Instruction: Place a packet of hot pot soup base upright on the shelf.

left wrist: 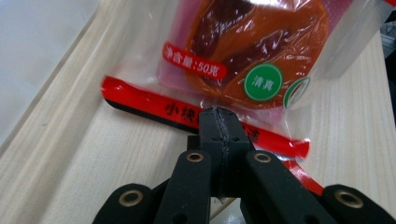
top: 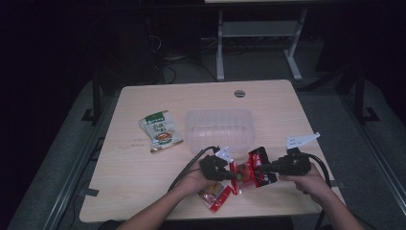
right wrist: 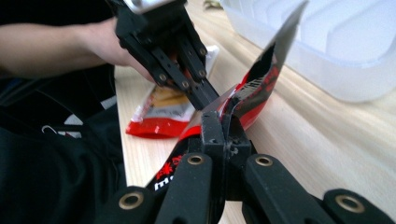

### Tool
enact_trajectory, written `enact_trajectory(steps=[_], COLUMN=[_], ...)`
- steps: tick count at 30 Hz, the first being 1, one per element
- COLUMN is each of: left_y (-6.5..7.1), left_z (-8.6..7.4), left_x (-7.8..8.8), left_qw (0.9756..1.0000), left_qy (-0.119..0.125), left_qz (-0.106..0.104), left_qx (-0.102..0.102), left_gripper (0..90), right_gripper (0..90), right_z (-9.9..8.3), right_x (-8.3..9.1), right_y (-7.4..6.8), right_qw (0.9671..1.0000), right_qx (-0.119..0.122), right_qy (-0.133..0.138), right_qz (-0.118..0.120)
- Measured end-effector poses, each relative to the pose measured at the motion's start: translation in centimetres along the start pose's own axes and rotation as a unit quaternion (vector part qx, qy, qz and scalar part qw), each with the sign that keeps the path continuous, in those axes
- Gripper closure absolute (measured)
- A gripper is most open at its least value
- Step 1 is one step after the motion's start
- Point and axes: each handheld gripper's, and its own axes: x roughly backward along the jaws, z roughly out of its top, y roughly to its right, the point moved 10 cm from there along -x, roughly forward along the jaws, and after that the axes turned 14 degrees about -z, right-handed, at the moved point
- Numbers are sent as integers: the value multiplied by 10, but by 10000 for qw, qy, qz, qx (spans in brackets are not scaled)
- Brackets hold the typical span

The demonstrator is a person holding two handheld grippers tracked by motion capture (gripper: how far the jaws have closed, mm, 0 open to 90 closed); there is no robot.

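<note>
I am counting three snack packets on the desk (top: pixel 143 191) and one clear plastic tray (top: pixel 219 125): a green packet (top: pixel 160 130) lying at about 10 o'clock, an orange-red packet (top: pixel 215 195) sitting near the 6 o'clock edge, and the red packet (top: pixel 251 168) between my two tools. Bare desk is lying open toward 9 and 12 o'clock, while the tray is sitting just beyond the red packet. My left tool (top: pixel 231 175) is clenching the packet's lower seam and my right tool (top: pixel 262 168) is clenching its other end, both jaws pressed tight on the film.

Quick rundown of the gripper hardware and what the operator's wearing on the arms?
Both grippers, left gripper and right gripper, are matte black with linkage jaws and brass-coloured pivot rivets. Each trails a black cable and carries a pale three-cornered plate on top. The forearms are bare, with no sleeves visible.
</note>
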Motion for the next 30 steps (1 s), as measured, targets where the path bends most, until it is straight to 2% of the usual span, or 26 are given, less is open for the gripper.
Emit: enact_trajectory(steps=[1,6,10,14,19,22,24,28,30], left_y=[0,0,4,6,10,11,11,10,10], left_z=[0,3,3,1,-8,-16,-23,-39,-42], left_x=[1,7,18,27,42,52,61,79,83], left_qw=[10000,10000,9998,9997,9995,9993,9992,9987,9985], left_qy=[11,71,145,198,231,222,244,281,322], left_qz=[3,-12,-103,-108,-117,-111,-59,83,96], left_qx=[-2,-20,47,79,193,268,319,405,441], left_gripper=[899,899,898,891,834,764,747,632,607], right_gripper=[900,900,900,900,900,900,900,900,900], right_z=[3,6,11,14,17,21,23,30,32], right_x=[1,4,7,7,8,11,12,15,16], right_y=[0,-3,-9,-12,-15,-14,-14,-15,-16], right_qw=[10000,9998,9995,9994,9992,9990,9990,9985,9983], right_qx=[28,64,85,152,223,266,252,293,318], right_qy=[94,179,282,286,299,353,360,454,479], right_qz=[-2,46,114,130,104,50,52,68,57])
